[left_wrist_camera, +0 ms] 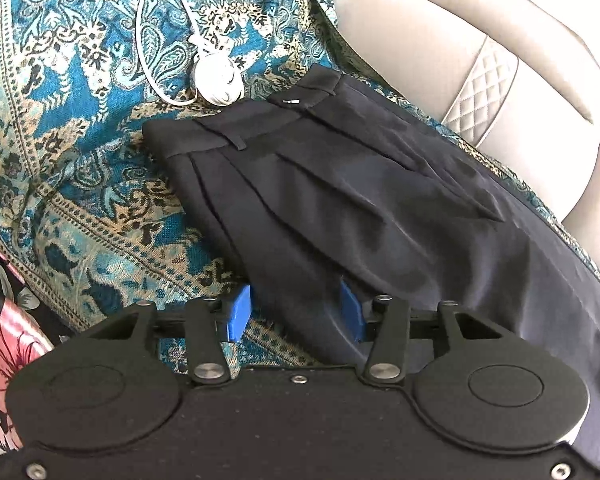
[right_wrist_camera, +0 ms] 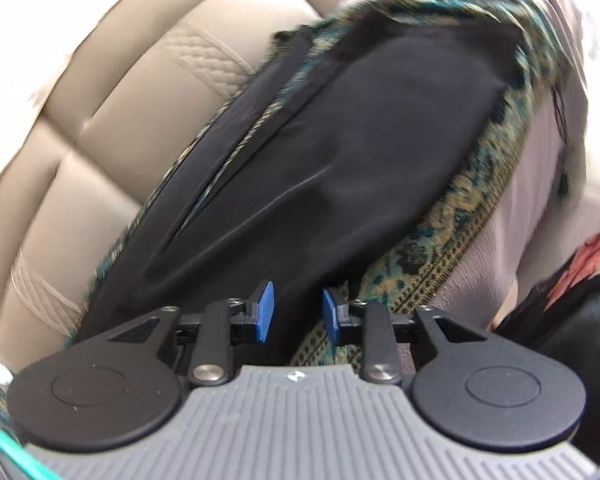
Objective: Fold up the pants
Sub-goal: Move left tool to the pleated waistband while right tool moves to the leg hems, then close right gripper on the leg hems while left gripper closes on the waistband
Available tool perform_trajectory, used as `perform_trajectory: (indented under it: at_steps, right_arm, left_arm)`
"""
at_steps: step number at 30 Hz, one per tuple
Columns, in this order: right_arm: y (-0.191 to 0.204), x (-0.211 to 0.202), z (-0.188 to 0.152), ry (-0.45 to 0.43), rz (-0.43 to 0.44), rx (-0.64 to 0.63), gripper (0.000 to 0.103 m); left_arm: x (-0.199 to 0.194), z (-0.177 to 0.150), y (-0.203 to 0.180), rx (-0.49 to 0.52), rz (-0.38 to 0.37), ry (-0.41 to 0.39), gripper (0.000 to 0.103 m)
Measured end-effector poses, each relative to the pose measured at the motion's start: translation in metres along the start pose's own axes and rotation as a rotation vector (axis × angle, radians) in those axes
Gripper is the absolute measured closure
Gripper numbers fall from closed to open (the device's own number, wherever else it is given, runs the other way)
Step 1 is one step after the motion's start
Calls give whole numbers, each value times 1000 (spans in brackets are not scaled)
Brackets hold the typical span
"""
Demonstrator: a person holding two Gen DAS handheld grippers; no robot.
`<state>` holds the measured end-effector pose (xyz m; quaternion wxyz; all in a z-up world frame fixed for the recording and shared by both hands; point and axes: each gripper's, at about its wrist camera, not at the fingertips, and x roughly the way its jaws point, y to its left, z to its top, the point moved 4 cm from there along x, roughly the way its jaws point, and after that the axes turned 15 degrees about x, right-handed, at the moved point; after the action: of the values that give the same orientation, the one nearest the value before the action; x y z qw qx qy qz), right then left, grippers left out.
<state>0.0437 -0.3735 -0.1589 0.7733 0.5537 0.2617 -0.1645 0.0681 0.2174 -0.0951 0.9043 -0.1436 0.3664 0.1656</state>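
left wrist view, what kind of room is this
Probably a home living room: black pants lie on a teal paisley throw spread over a beige quilted leather sofa, with a coiled white charger cable beside them.

Clearance around the folded garment: open on one side, hemmed in on the other.

Black pleated fabric pants [left_wrist_camera: 340, 200] lie on a teal and gold paisley woven throw [left_wrist_camera: 72, 128]; bare throw beside the waistband gives open passage. A white coiled cable with round plug [left_wrist_camera: 216, 80] lies just beyond the waistband, near its edge. Beige quilted leather sofa cushions [left_wrist_camera: 480, 40] rise close along the far side, limiting approach there.
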Motion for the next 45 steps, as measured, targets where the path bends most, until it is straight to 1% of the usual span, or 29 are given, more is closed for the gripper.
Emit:
perform_trajectory:
  at_steps: [2,4,6,8,10,13,19,23,24,26,28,32,34,36,37,38,39,41,42,43,45]
  right_arm:
    - [-6,1,13,-10,-6,69,55]
    - [-10,1,25,-45,-27,106,58]
    - [-14,2,36,-77,-40,122,59]
    - [-18,1,45,-90,-37,146,59]
    - [-21,1,52,-110,-24,164,59]
    - [-26,0,68,-159,-28,177,59]
    - [-45,-1,92,-247,-73,243,59]
    - [-54,-5,105,-285,-89,283,59]
    - [-56,-6,109,-296,-100,289,59]
    - [-60,-7,115,-322,-149,296,59]
    - [-66,-8,120,-332,-166,310,62]
    - [-72,-3,126,-309,-197,322,62]
    - [-70,1,129,-303,-205,304,62]
    - [-70,8,131,-289,-195,299,65]
    - [-69,9,132,-292,-199,292,77]
    - [-66,6,132,-307,-204,273,86]
    - [-63,4,132,-313,-173,252,96]
    - [-56,-3,132,-321,-48,241,96]
    - [-52,-7,132,-334,-4,225,96]
    - [-48,-10,132,-348,0,206,96]
    - [-44,-9,134,-356,-42,182,94]
  left_arm:
    - [1,1,2,-5,-2,-1,58]
    - [2,1,3,-7,0,-3,58]
    - [2,1,4,-12,6,-7,58]
    - [3,1,6,-24,10,-9,62]
    - [4,3,9,-37,15,-10,67]
    - [5,5,13,-48,19,-7,70]
    - [8,8,20,-63,47,-12,71]
    - [11,9,22,-63,64,-15,71]
    - [11,10,22,-62,66,-15,71]
    - [12,10,22,-59,71,-16,71]
    - [12,10,21,-49,77,-17,71]
    - [15,10,18,-23,90,-18,71]
    - [15,10,18,-21,93,-18,71]
    - [16,10,18,-23,92,-18,71]
    - [16,11,19,-24,92,-17,71]
    - [16,11,19,-25,90,-17,71]
    - [16,11,19,-25,89,-16,71]
    - [16,11,20,-23,89,-15,71]
    - [16,11,20,-21,90,-15,71]
    - [17,11,20,-19,92,-15,71]
    - [17,11,19,-17,96,-17,71]
